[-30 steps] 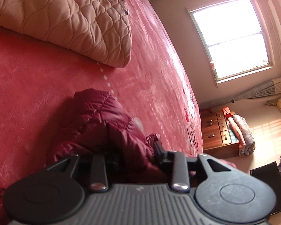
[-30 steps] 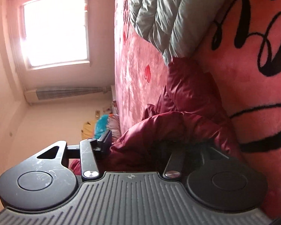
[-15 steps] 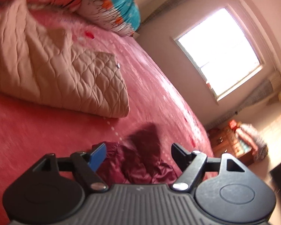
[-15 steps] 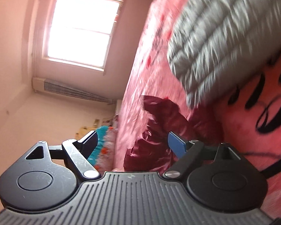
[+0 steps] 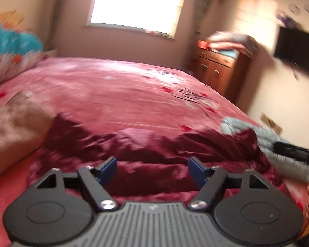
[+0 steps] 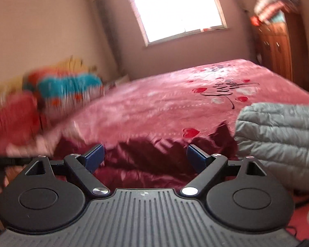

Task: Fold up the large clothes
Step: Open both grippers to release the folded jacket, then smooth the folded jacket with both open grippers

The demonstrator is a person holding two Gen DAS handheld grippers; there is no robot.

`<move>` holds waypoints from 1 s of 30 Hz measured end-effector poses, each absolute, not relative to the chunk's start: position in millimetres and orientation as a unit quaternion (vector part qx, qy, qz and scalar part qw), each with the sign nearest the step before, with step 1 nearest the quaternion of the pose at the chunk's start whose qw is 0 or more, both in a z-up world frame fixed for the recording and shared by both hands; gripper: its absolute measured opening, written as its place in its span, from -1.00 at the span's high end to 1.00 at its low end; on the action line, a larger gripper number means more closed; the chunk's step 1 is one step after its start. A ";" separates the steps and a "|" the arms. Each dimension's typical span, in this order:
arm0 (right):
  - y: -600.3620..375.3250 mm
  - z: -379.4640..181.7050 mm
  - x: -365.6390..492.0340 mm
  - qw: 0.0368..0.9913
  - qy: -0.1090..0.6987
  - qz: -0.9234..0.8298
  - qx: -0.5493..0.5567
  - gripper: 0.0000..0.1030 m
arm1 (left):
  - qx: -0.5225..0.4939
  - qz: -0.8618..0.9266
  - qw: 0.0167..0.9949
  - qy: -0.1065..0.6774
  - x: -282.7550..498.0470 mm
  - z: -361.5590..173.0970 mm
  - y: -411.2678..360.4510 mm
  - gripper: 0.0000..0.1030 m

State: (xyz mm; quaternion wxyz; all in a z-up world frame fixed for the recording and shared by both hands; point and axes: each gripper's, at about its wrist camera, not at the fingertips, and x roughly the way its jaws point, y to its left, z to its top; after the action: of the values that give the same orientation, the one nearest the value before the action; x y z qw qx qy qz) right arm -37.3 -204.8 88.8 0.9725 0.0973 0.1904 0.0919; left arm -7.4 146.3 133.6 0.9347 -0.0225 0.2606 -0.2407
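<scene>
A dark red puffer jacket [image 5: 146, 152] lies spread on the pink bed, right in front of both grippers; it also shows in the right wrist view [image 6: 154, 158]. My left gripper [image 5: 152, 169] is open and empty, held just above the jacket's near edge. My right gripper [image 6: 145, 157] is open and empty too, also above the jacket's near edge. Both views are blurred by motion.
A folded grey puffer jacket [image 6: 278, 142] lies to the right of the red one. A beige quilted piece [image 5: 12, 127] lies to the left. Pillows [image 6: 68, 88] are at the bed's head. A wooden dresser [image 5: 218, 72] stands by the far wall under the window.
Both grippers let go of the red jacket, opened wide and swung upright to level views. The jacket, bunched a second ago, now lies spread on the bed.
</scene>
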 end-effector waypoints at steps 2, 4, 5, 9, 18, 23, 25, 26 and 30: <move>-189.3 79.9 -23.3 0.971 0.198 0.107 0.075 -1.00 | 0.002 -0.262 0.930 0.259 -5.2 131.1 131.2 -0.37; -178.4 70.5 -10.4 0.968 0.209 0.119 0.067 -1.00 | 0.022 -0.282 0.922 0.265 0.1 126.7 119.3 -0.18; -173.7 67.8 -7.8 0.967 0.215 0.123 0.064 -1.00 | 0.033 -0.285 0.919 0.269 1.0 124.9 111.0 -0.03; -159.0 60.3 4.3 0.960 0.244 0.123 0.060 -1.00 | 0.057 -0.287 0.915 0.277 17.7 113.2 95.9 0.04; -168.5 41.8 36.1 0.950 0.291 0.078 0.084 -1.00 | 0.070 -0.267 0.916 0.291 62.2 89.4 83.6 0.05; -183.3 32.3 44.8 0.950 0.296 0.031 0.094 -1.00 | 0.061 -0.232 0.929 0.283 80.0 80.0 92.9 0.02; -190.4 27.9 46.7 0.949 0.297 0.023 0.102 -1.00 | 0.052 -0.213 0.935 0.278 86.3 78.5 99.5 -0.04; -192.4 26.5 47.0 0.949 0.297 0.014 0.102 -1.00 | 0.046 -0.202 0.938 0.277 89.5 77.2 104.0 -0.05; -199.4 21.1 48.4 0.949 0.298 -0.012 0.104 -1.00 | 0.030 -0.175 0.943 0.281 104.8 68.0 119.0 -0.15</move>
State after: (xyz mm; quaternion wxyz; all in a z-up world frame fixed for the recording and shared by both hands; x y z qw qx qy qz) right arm 48.4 -199.4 21.1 0.9489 0.1038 0.2978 -0.0121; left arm 104.8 119.0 68.0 0.9432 0.0297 0.2808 -0.1750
